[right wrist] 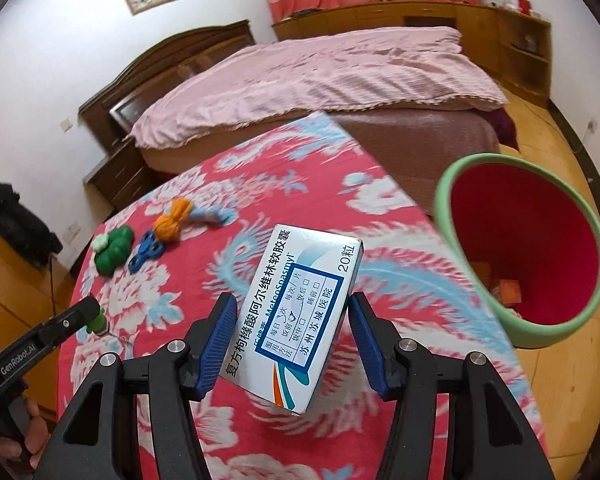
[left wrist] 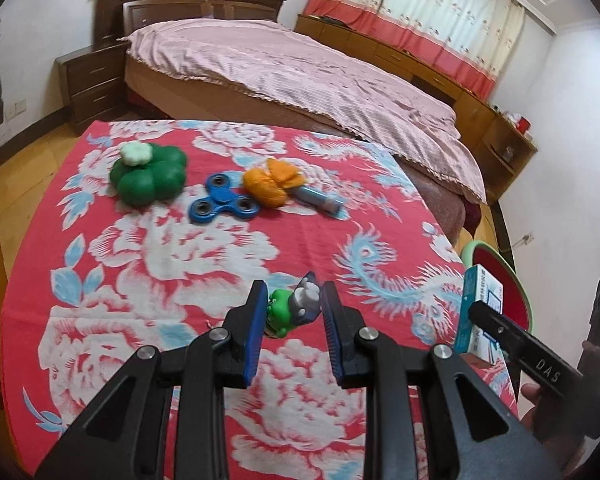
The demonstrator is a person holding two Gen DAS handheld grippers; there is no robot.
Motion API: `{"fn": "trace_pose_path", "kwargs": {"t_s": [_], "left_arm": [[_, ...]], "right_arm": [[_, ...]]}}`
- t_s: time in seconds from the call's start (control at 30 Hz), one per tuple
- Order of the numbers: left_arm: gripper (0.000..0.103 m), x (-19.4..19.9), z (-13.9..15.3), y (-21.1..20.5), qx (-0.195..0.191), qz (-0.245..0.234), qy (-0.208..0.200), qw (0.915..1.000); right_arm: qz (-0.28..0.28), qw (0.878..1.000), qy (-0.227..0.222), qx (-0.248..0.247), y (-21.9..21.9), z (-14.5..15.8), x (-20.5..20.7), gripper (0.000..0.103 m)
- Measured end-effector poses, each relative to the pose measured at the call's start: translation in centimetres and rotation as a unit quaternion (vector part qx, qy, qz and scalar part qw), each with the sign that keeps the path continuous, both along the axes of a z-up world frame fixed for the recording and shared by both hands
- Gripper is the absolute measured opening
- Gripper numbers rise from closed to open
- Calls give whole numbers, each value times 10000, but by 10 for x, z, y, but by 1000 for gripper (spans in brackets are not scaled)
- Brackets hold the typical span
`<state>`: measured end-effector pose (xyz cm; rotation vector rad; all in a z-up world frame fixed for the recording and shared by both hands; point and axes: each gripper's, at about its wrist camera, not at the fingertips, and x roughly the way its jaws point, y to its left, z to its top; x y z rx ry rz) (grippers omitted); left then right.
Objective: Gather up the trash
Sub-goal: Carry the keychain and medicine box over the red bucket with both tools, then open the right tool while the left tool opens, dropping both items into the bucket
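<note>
My right gripper (right wrist: 290, 316) is shut on a white and blue medicine box (right wrist: 296, 316), held above the red floral tablecloth (right wrist: 204, 264), left of the green-rimmed red bin (right wrist: 528, 248). The box also shows in the left wrist view (left wrist: 478, 312). My left gripper (left wrist: 294, 308) is shut on a small green and grey toy figure (left wrist: 296, 306) just above the cloth. Farther on the cloth lie an orange peel (left wrist: 274, 182), a blue tube (left wrist: 320, 200), a blue fidget spinner (left wrist: 224, 200) and a green flower-shaped toy (left wrist: 148, 174).
A bed with a pink cover (left wrist: 300, 76) stands beyond the table. A dark nightstand (left wrist: 92, 84) is at its left. Wooden cabinets (left wrist: 420, 64) line the far wall under curtains. The bin (left wrist: 500, 276) stands on the wooden floor off the table's right edge and holds some orange scraps.
</note>
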<state>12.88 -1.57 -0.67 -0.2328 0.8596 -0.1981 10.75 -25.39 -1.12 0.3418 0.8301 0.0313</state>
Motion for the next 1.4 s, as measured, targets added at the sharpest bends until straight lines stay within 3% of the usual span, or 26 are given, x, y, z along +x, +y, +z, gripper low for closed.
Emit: {"fn": "trace_pose_path", "kwargs": {"t_s": [0.63,1.13,1.4], "left_arm": [[27,-1,17,-94,340,-858,-133,9956],[27,8,19,-164,254,-1646,-49,9860],[27,14,27,-200,256,-2037,-136,9786]], "right_arm": [[-1055,9937,-277,247,-102,10,-38,59],[-1797,9833,-174,230,-165,-6,-46,59],[-1913,9812,-25,240,-182,-17,-39,61]]}}
